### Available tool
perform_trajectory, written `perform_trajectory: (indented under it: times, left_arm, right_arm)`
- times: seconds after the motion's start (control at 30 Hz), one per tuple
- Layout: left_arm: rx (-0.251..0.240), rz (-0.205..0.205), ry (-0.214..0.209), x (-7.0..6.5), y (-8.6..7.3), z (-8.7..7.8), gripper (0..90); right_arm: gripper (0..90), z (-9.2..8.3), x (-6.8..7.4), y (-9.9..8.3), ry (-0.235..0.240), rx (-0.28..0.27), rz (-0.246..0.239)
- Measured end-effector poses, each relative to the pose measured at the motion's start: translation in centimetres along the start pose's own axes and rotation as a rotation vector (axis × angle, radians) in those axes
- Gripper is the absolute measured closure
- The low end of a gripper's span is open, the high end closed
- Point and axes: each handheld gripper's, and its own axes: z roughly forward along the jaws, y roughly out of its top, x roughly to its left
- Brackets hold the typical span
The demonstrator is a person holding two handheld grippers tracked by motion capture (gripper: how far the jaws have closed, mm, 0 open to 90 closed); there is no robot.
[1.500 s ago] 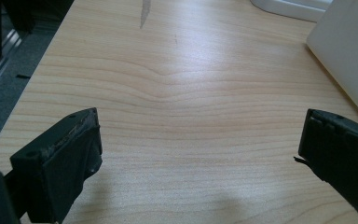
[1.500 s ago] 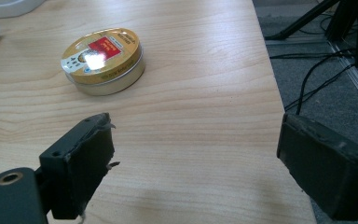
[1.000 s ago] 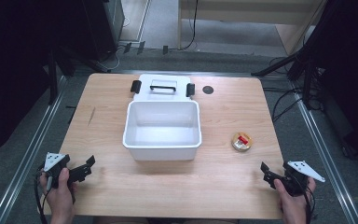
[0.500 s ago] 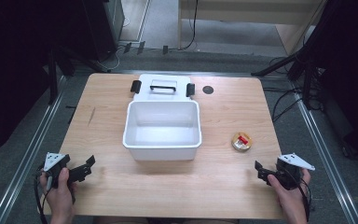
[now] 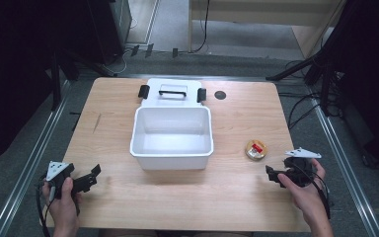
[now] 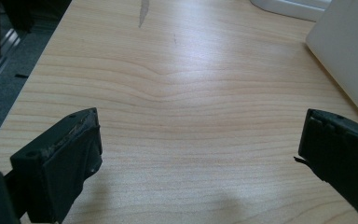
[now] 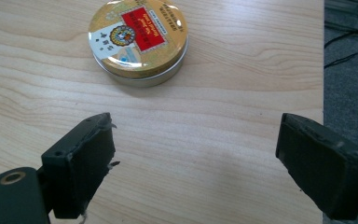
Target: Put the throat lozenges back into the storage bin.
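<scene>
The small round gold tin with a red label (image 7: 139,41) lay on the wooden table (image 5: 237,187), right of the white plastic bin (image 5: 171,134). The right gripper (image 5: 276,174) pointed at it, jaws wide and empty — presumably lining up a grasp — while the left gripper (image 5: 90,177) waited open.

Wooden table (image 5: 128,207) (pale) – grey floor (image 5: 19,163), cables (image 5: 301,106)

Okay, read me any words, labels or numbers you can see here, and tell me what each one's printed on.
Round gold tin, red panel on its lid: white print, too small and blurred to read.
Same lid, white patch with a round emblem: dark marks, unreadable.
White bin, its lid and the table: no writing.
</scene>
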Motion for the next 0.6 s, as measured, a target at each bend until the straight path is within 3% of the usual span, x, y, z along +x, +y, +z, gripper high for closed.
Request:
perform_trajectory:
  times: [0.1, 0.17, 0.43, 0.6]
  left_arm:
    - [-0.001, 0.0, -0.001, 0.0, 0.0, 0.0, 0.0]
    - [0.0, -0.001, -0.001, 0.0, 0.0, 0.0, 0.0]
    - [-0.001, -0.002, -0.003, 0.0, 0.0, 0.0, 0.0]
    - [0.002, -0.002, -0.004, 0.1, 0.0, 0.0, 0.0]
  right_arm:
    - [11.3, 0.4, 0.4, 1.2, -0.004, 0.068, -0.044]
    - [11.2, 0.5, 0.6, 1.4, -0.004, 0.085, -0.051]
    - [6.9, 2.6, 2.2, 3.7, 0.032, 0.295, -0.13]
    - [5.4, 3.5, 2.9, 4.4, 0.026, 0.345, -0.161]
